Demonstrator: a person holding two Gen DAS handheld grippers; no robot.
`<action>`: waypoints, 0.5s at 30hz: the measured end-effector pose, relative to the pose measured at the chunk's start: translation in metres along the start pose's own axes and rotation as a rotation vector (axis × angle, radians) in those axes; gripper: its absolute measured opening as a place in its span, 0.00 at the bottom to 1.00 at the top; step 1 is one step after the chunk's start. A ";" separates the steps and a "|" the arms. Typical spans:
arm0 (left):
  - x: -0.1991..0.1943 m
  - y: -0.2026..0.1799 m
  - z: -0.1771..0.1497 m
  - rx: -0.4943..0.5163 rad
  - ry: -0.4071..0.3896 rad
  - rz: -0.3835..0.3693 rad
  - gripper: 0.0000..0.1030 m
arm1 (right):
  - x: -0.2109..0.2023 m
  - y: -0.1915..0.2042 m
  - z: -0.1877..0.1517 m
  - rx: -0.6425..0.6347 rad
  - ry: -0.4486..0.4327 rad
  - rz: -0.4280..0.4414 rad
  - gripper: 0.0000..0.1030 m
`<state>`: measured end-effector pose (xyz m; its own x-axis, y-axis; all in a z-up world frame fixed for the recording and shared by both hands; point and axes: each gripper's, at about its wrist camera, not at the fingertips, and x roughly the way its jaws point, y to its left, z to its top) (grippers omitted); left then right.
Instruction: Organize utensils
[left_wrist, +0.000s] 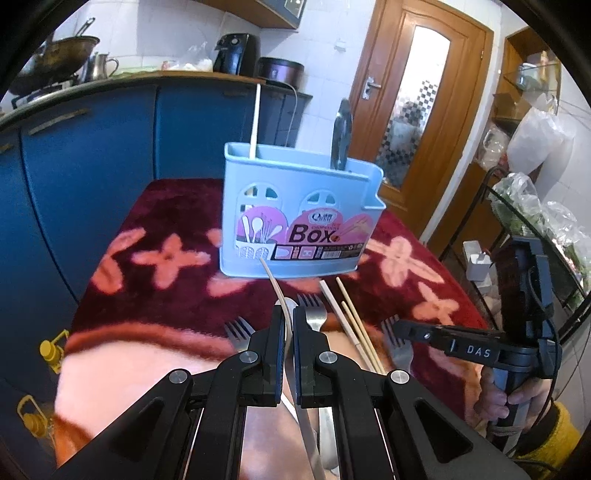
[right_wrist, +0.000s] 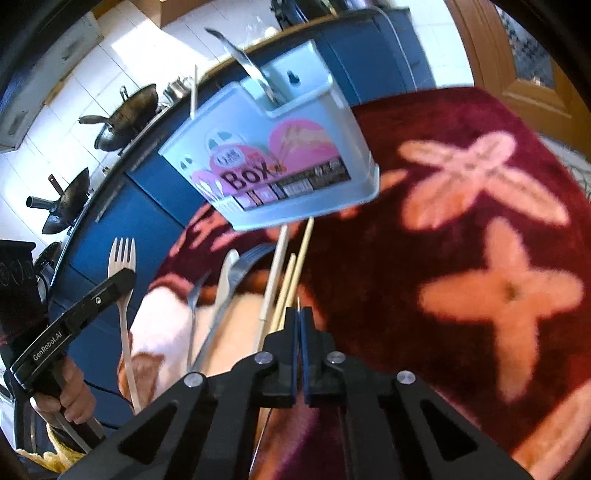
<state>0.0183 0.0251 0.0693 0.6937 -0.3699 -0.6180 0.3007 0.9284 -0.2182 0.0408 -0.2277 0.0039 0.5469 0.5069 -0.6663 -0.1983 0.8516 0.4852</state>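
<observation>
A light blue utensil box (left_wrist: 295, 206) (right_wrist: 273, 162) stands on the maroon flowered cloth (left_wrist: 166, 206). A white chopstick (left_wrist: 255, 118) and a dark metal utensil (left_wrist: 341, 136) stick out of it. My left gripper (left_wrist: 289, 314) (right_wrist: 125, 275) is shut on a fork (right_wrist: 122, 254), lifted above the cloth. Loose forks (left_wrist: 314, 314), a knife (right_wrist: 225, 280) and wooden chopsticks (left_wrist: 354, 321) (right_wrist: 295, 266) lie in front of the box. My right gripper (right_wrist: 298, 314) (left_wrist: 397, 326) is shut low over another fork (left_wrist: 402, 350); a thin tip pokes out between its fingertips.
Blue cabinets (left_wrist: 92, 166) run behind and left of the table, with woks (right_wrist: 125, 114) on the counter above. A wooden door (left_wrist: 417, 110) is at the back right. A wire rack with plastic bags (left_wrist: 535, 214) stands to the right of the table.
</observation>
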 end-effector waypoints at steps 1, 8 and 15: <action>-0.004 0.001 0.000 -0.001 -0.008 0.002 0.04 | -0.004 0.003 0.000 -0.009 -0.016 -0.007 0.03; -0.031 0.000 0.008 0.028 -0.063 0.022 0.04 | -0.037 0.032 0.004 -0.095 -0.158 -0.073 0.03; -0.051 0.004 0.020 0.037 -0.139 0.059 0.04 | -0.070 0.057 0.010 -0.159 -0.293 -0.131 0.03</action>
<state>-0.0025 0.0468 0.1154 0.7943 -0.3179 -0.5177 0.2784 0.9479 -0.1548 -0.0003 -0.2162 0.0836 0.7815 0.3523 -0.5149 -0.2230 0.9285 0.2969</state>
